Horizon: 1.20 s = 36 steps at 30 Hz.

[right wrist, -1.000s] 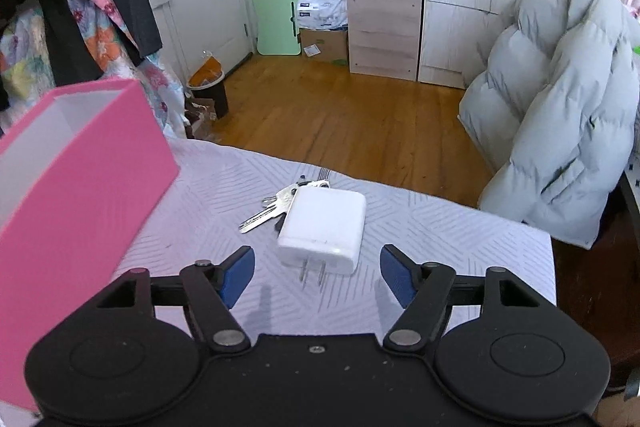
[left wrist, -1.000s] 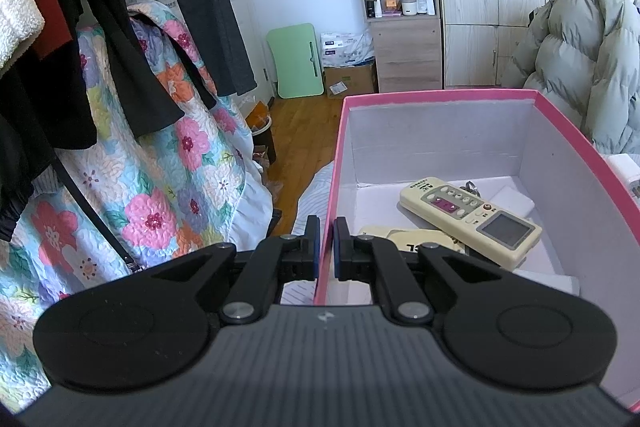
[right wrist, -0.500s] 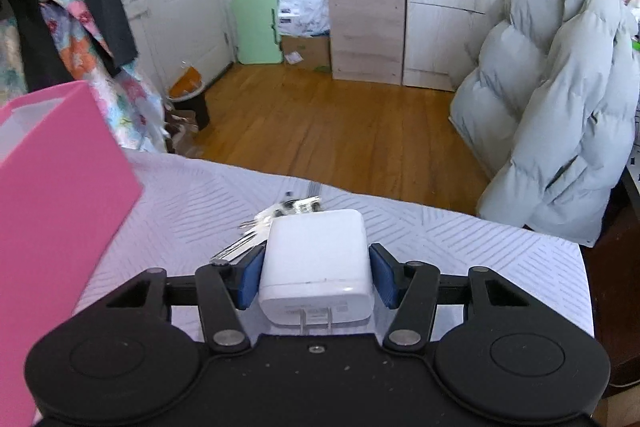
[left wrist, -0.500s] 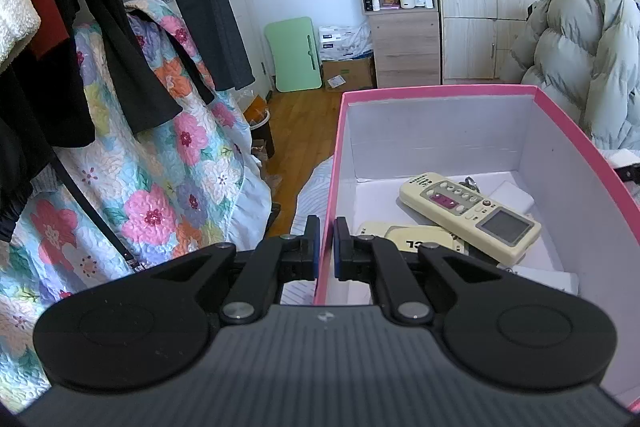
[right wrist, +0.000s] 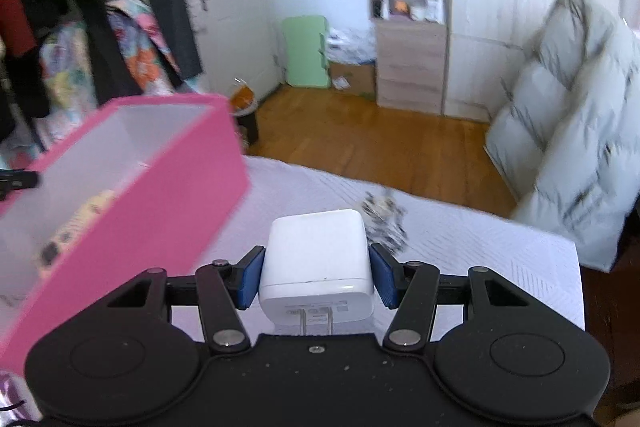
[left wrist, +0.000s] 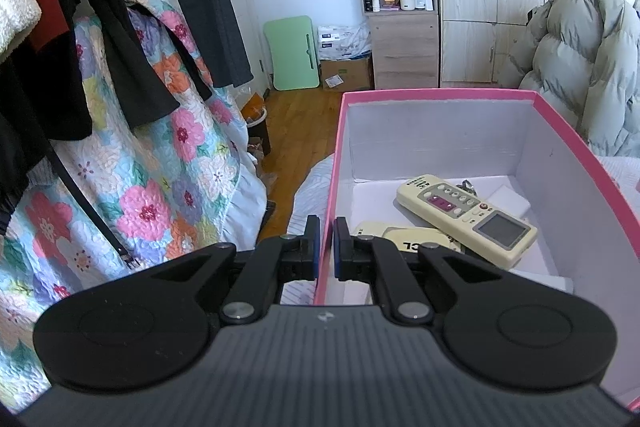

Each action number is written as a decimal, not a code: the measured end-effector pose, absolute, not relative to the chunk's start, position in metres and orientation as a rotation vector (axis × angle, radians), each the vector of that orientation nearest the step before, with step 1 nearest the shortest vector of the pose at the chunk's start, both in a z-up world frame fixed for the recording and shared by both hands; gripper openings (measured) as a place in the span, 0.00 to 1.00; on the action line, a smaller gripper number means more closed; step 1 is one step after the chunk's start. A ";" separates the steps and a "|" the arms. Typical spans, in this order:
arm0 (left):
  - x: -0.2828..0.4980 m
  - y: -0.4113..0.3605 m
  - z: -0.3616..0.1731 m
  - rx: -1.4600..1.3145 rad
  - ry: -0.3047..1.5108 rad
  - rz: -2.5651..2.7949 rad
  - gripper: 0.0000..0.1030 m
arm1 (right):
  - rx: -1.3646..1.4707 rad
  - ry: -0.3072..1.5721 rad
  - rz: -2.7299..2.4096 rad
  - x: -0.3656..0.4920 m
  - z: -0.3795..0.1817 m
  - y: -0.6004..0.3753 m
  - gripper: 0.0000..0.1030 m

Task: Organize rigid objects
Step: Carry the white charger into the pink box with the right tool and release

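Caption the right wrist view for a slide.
Right gripper clamps a white charger above the bedspread, pink box at left, keys behind.

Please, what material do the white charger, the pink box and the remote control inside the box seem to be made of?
White charger: probably hard plastic with a smooth, slightly glossy shell and rounded edges; metal prongs at its base.
Pink box: likely cardboard, matte pink outside and white inside, with thin walls and folded corners.
Remote control: seemingly yellowed cream plastic, matte, with a grey screen.
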<state>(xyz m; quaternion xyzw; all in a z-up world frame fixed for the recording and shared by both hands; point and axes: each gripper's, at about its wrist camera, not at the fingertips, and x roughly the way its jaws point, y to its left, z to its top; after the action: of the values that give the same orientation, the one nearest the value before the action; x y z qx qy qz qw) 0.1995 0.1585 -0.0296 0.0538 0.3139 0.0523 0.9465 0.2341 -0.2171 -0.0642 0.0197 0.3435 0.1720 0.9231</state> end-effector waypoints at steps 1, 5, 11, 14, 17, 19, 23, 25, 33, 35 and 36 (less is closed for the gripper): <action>0.200 0.159 -0.030 0.103 0.641 0.107 0.05 | 0.039 0.688 0.372 0.230 -0.057 -0.213 0.59; 0.199 0.160 -0.030 0.090 0.640 0.105 0.05 | 0.011 0.618 0.458 0.216 -0.028 -0.191 0.59; 0.198 0.164 -0.030 0.069 0.624 0.092 0.05 | -0.014 0.579 0.621 0.207 -0.006 -0.153 0.59; 0.197 0.165 -0.031 0.057 0.618 0.088 0.05 | -0.058 0.579 0.672 0.211 -0.003 -0.132 0.59; 0.197 0.166 -0.031 0.045 0.613 0.084 0.05 | -0.104 0.588 0.702 0.217 -0.005 -0.113 0.59; 0.196 0.167 -0.031 0.040 0.613 0.080 0.05 | -0.144 0.598 0.709 0.222 -0.008 -0.102 0.59; 0.197 0.168 -0.031 0.045 0.611 0.078 0.05 | -0.207 0.637 0.747 0.229 -0.013 -0.084 0.59; 0.197 0.168 -0.031 0.039 0.609 0.077 0.05 | -0.232 0.658 0.775 0.232 -0.016 -0.074 0.59; 0.199 0.171 -0.033 0.022 0.615 0.072 0.05 | -0.298 0.741 0.822 0.245 -0.030 -0.041 0.59; 0.199 0.171 -0.033 0.022 0.615 0.071 0.05 | -0.267 0.769 0.853 0.250 -0.029 -0.036 0.59; 0.199 0.171 -0.033 0.021 0.615 0.070 0.05 | -0.251 0.782 0.868 0.252 -0.029 -0.034 0.59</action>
<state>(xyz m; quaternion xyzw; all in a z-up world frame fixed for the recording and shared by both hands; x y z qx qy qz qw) 0.1986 0.1714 -0.0326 0.0105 0.3024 0.0347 0.9525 0.2515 -0.0339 -0.0287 -0.1180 0.3681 0.4086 0.8268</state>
